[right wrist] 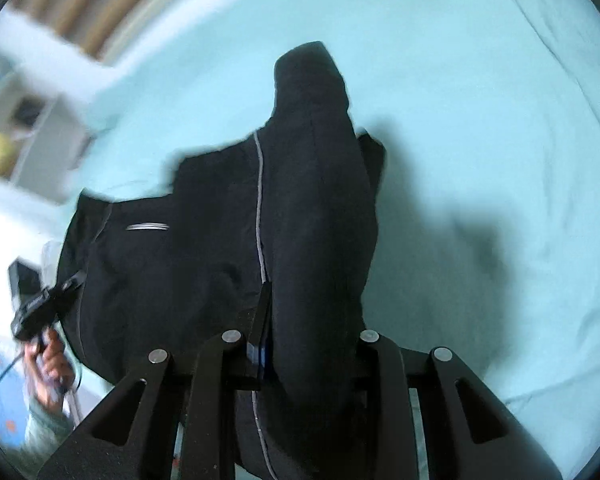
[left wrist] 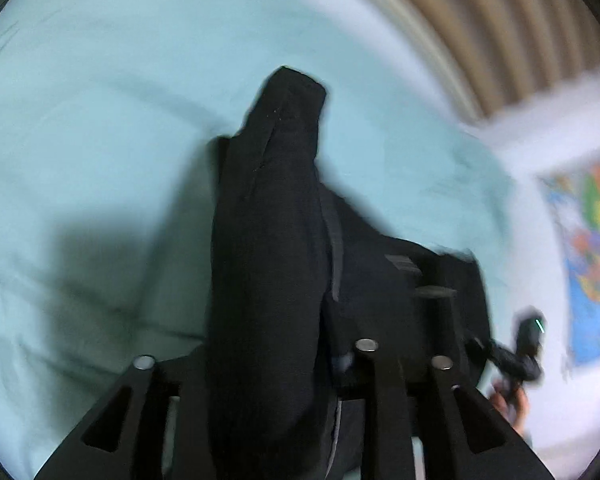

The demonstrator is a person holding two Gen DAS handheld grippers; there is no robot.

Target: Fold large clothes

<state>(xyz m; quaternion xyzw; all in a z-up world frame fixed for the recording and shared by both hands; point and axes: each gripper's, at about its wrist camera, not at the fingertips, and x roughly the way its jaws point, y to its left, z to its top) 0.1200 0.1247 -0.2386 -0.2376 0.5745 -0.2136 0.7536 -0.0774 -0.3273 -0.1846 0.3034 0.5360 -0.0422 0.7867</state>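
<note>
A large black garment (left wrist: 268, 240) with a thin grey piping line hangs lifted above a light teal bed sheet (left wrist: 100, 120). My left gripper (left wrist: 284, 344) is shut on a bunched fold of it, which drapes forward over the fingers. My right gripper (right wrist: 296, 320) is shut on another fold of the black garment (right wrist: 320, 200), with the rest of the cloth spreading to the left, showing a grey zip pocket (right wrist: 148, 227). The fingertips of both grippers are hidden by cloth. The other gripper (right wrist: 44, 308) and the hand holding it show at the left of the right wrist view.
The teal sheet (right wrist: 500, 120) covers the bed under both grippers. A striped headboard or curtain (left wrist: 500, 20) lies beyond the bed. A colourful map (left wrist: 592, 248) hangs on the white wall. A white shelf unit (right wrist: 28, 140) stands beside the bed.
</note>
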